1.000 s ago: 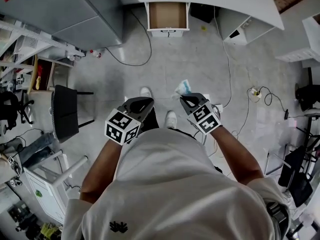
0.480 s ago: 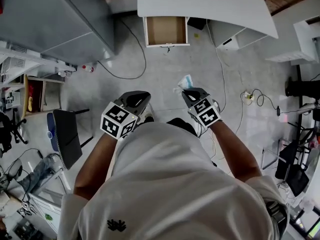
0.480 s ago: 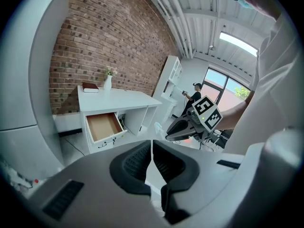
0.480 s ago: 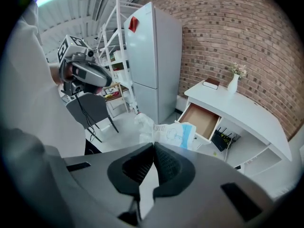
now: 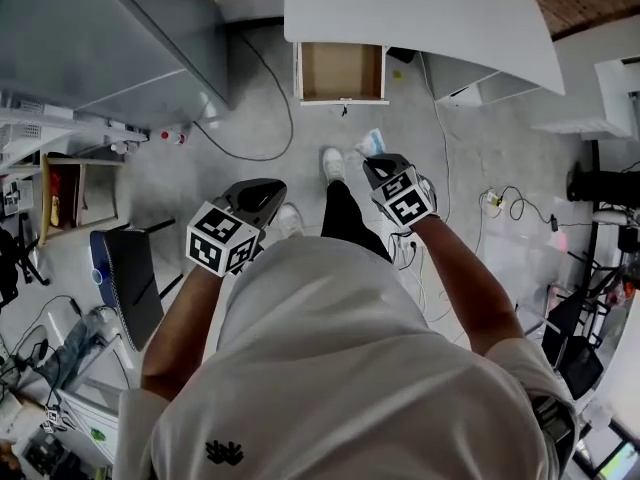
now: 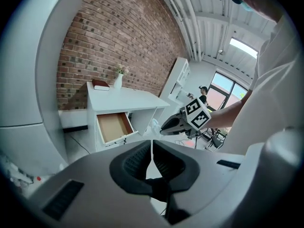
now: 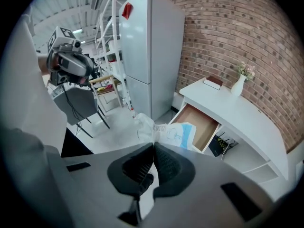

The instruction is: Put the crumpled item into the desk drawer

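A crumpled white and blue wrapper (image 7: 166, 132) sticks out past my right gripper (image 7: 153, 145), which is shut on it; the same wrapper (image 5: 368, 145) shows in the head view ahead of the right gripper (image 5: 378, 164). The white desk (image 5: 420, 8) stands ahead with its drawer (image 5: 341, 71) pulled open and its brown bottom bare. In the right gripper view the open drawer (image 7: 197, 122) lies just beyond the wrapper. My left gripper (image 5: 262, 191) is shut with nothing in it, held at waist height to the left; its jaws (image 6: 152, 145) meet.
A tall grey fridge (image 5: 110, 28) stands left of the desk. A black chair (image 5: 125, 278) is at the left. Cables and a power strip (image 5: 492, 201) lie on the floor at the right. A book and a vase (image 7: 237, 85) sit on the desktop.
The person has walked toward the desk, one foot now stepping forward. Both grippers came closer to the open drawer, the right one still shut on the wrapper.
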`<state>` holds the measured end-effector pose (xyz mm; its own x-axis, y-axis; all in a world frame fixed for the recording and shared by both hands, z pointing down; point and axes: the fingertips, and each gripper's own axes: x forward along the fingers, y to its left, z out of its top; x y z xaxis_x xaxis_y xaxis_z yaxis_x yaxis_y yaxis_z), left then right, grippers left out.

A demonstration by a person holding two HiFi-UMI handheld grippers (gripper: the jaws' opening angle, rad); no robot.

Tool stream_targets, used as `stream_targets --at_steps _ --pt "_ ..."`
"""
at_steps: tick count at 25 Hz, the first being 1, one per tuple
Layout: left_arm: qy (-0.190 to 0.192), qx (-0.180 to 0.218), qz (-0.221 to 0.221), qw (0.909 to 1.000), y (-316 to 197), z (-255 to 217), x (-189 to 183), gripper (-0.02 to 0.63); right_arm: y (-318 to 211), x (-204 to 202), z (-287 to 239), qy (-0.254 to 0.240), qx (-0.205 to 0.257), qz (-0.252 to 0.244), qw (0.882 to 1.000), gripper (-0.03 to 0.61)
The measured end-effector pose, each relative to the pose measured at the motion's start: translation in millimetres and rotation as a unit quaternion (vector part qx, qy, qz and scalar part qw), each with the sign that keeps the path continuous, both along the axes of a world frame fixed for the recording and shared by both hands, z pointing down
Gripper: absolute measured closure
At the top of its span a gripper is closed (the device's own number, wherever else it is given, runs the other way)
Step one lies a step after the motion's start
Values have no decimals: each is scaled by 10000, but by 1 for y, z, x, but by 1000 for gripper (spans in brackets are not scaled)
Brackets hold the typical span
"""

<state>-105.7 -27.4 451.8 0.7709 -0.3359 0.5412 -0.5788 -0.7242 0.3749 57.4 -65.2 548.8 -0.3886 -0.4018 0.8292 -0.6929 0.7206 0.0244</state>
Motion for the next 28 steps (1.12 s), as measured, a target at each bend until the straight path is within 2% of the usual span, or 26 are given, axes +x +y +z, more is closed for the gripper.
stream_targets --at_steps 8,13,22,28 --pt "-221 -257 -320 9989 -118 13 29 581 -175 24 69 114 -139 -111 9998 549" --pt "-381 -422 -509 9971 -182 19 57 581 -265 50 123 391 -189 -327 9985 549" --pt "-476 -786 -793 9926 -258 52 86 581 -367 71 229 878 -428 -782 9921 549" --pt "-502 -1002 -944 9892 -279 70 109 581 -399 80 282 1030 -641 -930 9882 549"
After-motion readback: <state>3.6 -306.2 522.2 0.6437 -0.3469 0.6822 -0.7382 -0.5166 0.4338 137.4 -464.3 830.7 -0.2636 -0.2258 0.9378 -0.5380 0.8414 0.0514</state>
